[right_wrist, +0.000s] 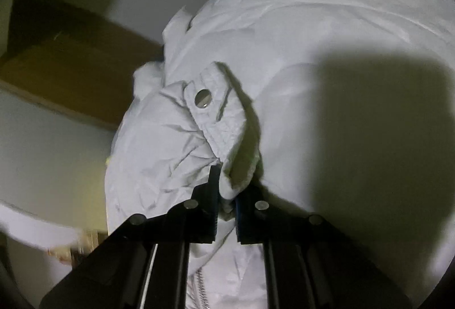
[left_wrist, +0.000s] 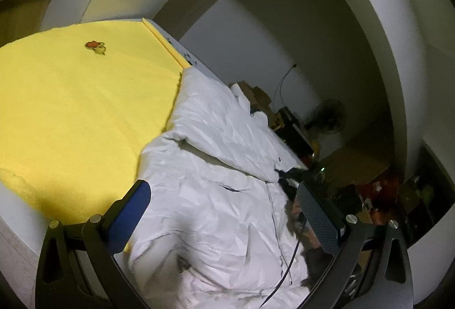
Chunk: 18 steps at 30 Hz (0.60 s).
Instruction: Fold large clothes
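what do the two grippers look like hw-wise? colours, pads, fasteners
Left gripper: black linkage arms with silver pivot bolts, blue fingers, one pad face showing dotted grip texture, thin black cable alongside. Right gripper: same black frame with round grey bolts, dark fingers, blue edge visible.

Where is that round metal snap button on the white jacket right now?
In the right wrist view the snap button sits on a cuff tab of the white jacket, just above the right gripper, which is pinching the fabric below it.
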Each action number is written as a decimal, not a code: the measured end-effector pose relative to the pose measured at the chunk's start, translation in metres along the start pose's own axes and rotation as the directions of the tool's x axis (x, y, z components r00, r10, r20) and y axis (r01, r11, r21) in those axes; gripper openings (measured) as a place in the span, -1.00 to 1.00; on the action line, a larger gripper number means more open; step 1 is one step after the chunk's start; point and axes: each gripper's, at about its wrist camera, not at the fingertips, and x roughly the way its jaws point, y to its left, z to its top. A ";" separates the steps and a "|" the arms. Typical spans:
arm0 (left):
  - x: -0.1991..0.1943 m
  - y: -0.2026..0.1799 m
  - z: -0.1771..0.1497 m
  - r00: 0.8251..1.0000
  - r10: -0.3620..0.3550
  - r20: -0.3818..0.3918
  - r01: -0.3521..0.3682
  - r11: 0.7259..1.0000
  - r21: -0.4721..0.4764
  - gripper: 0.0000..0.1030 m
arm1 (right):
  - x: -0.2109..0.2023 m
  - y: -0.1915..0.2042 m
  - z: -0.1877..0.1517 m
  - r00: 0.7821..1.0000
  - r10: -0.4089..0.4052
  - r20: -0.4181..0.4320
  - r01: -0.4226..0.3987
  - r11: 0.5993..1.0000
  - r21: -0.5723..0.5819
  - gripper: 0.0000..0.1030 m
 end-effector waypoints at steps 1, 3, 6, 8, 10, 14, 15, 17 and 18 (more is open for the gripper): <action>0.005 -0.007 0.001 1.000 0.014 -0.013 -0.013 1.000 0.017 0.99 | -0.002 0.004 0.002 1.000 -0.007 -0.021 0.007 1.000 -0.021 -0.42; 0.016 -0.022 0.003 0.999 0.033 -0.040 -0.031 0.998 0.046 0.99 | -0.025 0.010 0.001 1.000 0.010 -0.015 -0.011 0.999 -0.050 0.34; 0.040 -0.057 0.007 0.995 0.034 -0.091 -0.023 0.992 0.120 0.99 | -0.083 0.010 -0.011 0.997 0.027 0.072 -0.019 0.993 -0.120 0.58; 0.068 -0.090 0.007 0.988 -0.002 -0.153 0.029 0.984 0.174 0.99 | -0.128 0.002 -0.021 0.990 0.068 0.125 -0.050 0.989 -0.139 0.58; 0.096 -0.115 0.004 0.970 -0.064 -0.233 0.108 0.977 0.183 0.99 | -0.176 -0.020 -0.027 0.972 0.105 0.210 -0.079 0.989 -0.128 0.58; 0.194 -0.186 -0.018 0.892 -0.106 -0.440 0.214 0.955 0.204 0.99 | -0.244 -0.079 -0.036 0.938 0.064 0.339 -0.040 0.996 -0.075 0.58; 0.213 -0.199 -0.023 0.881 -0.098 -0.464 0.216 0.954 0.210 0.99 | -0.258 -0.095 -0.037 0.930 0.047 0.365 -0.028 0.998 -0.059 0.58; 0.256 -0.229 -0.034 0.862 -0.099 -0.496 0.239 0.944 0.226 0.99 | -0.286 -0.125 -0.039 0.909 -0.020 0.416 0.033 0.999 -0.024 0.58; 0.282 -0.246 -0.041 0.851 -0.107 -0.515 0.263 0.934 0.240 0.99 | -0.301 -0.140 -0.040 0.895 -0.074 0.441 0.086 0.996 -0.008 0.59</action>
